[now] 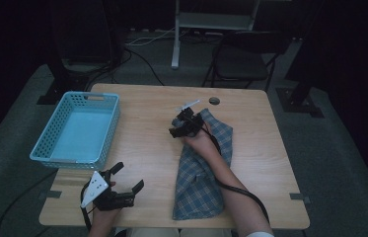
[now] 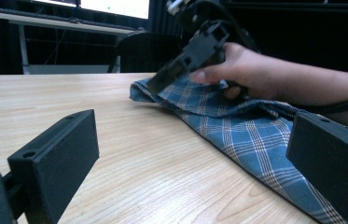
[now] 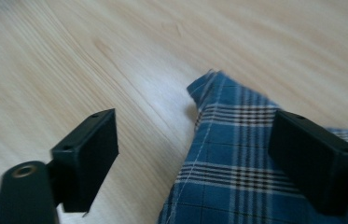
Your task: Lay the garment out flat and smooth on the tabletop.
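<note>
Room dim, surroundings near black; table [image 1: 152,123] evenly lit from above. Soft glare on wood between right gripper [image 3: 195,154] jaws; jaws themselves blurred, close foreground soft.

Left gripper [image 1: 128,177] sits low at the near edge, jaws spread wide. Right gripper [image 1: 182,124] reaches forward, forearm extended, jaws parted too.

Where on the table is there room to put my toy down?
The bare wood between the basket and the cloth is roomy, and so is the strip right of the cloth up to the table edge. It is crowded around the right gripper on the cloth and by the left gripper at the near edge.
</note>
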Demonstrator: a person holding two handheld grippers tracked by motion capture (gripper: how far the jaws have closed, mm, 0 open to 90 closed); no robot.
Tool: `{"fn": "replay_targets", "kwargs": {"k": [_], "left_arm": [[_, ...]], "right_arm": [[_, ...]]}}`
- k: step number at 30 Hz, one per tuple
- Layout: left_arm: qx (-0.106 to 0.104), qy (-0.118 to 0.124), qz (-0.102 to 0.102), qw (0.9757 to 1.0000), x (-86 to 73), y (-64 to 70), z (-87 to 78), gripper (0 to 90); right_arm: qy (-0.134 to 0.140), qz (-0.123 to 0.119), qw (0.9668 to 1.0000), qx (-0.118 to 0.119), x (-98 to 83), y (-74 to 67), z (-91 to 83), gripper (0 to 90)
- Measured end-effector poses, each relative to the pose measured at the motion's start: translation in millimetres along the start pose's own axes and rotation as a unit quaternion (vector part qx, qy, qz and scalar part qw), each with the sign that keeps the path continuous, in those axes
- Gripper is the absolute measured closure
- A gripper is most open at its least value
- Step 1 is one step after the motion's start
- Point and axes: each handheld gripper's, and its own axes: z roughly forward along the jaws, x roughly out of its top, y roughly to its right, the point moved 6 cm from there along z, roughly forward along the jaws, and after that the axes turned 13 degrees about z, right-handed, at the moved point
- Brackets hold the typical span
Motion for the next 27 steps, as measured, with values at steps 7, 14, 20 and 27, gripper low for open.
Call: {"fn": "replay_targets", "kwargs": {"k": [7, 14, 20, 27], "left_arm": [[0.001, -0.001, 0.001, 1.0000, 0.0, 0.2, 0.2, 3.0], [0.001, -0.001, 0.001, 1.0000, 0.0, 0.1, 0.2, 3.0], [0.001, -0.001, -0.001, 1.0000, -0.1, -0.2, 0.1, 3.0], [0.001, -0.001, -0.002, 1.0000, -0.2, -0.6, 0.1, 3.1]], "right_arm": [[-0.027, -0.002, 0.9993, -0.025, -5.6, 3.6, 14.3, 25.2], [-0.054, -0.005, 0.9973, -0.049, -7.8, 4.9, 23.1, 42.6], [-0.049, 0.021, 0.9958, -0.075, -5.2, 13.7, 21.1, 77.8], [-0.018, 0.051, 0.9973, -0.051, 0.3, 16.5, 6.9, 86.3]]}}
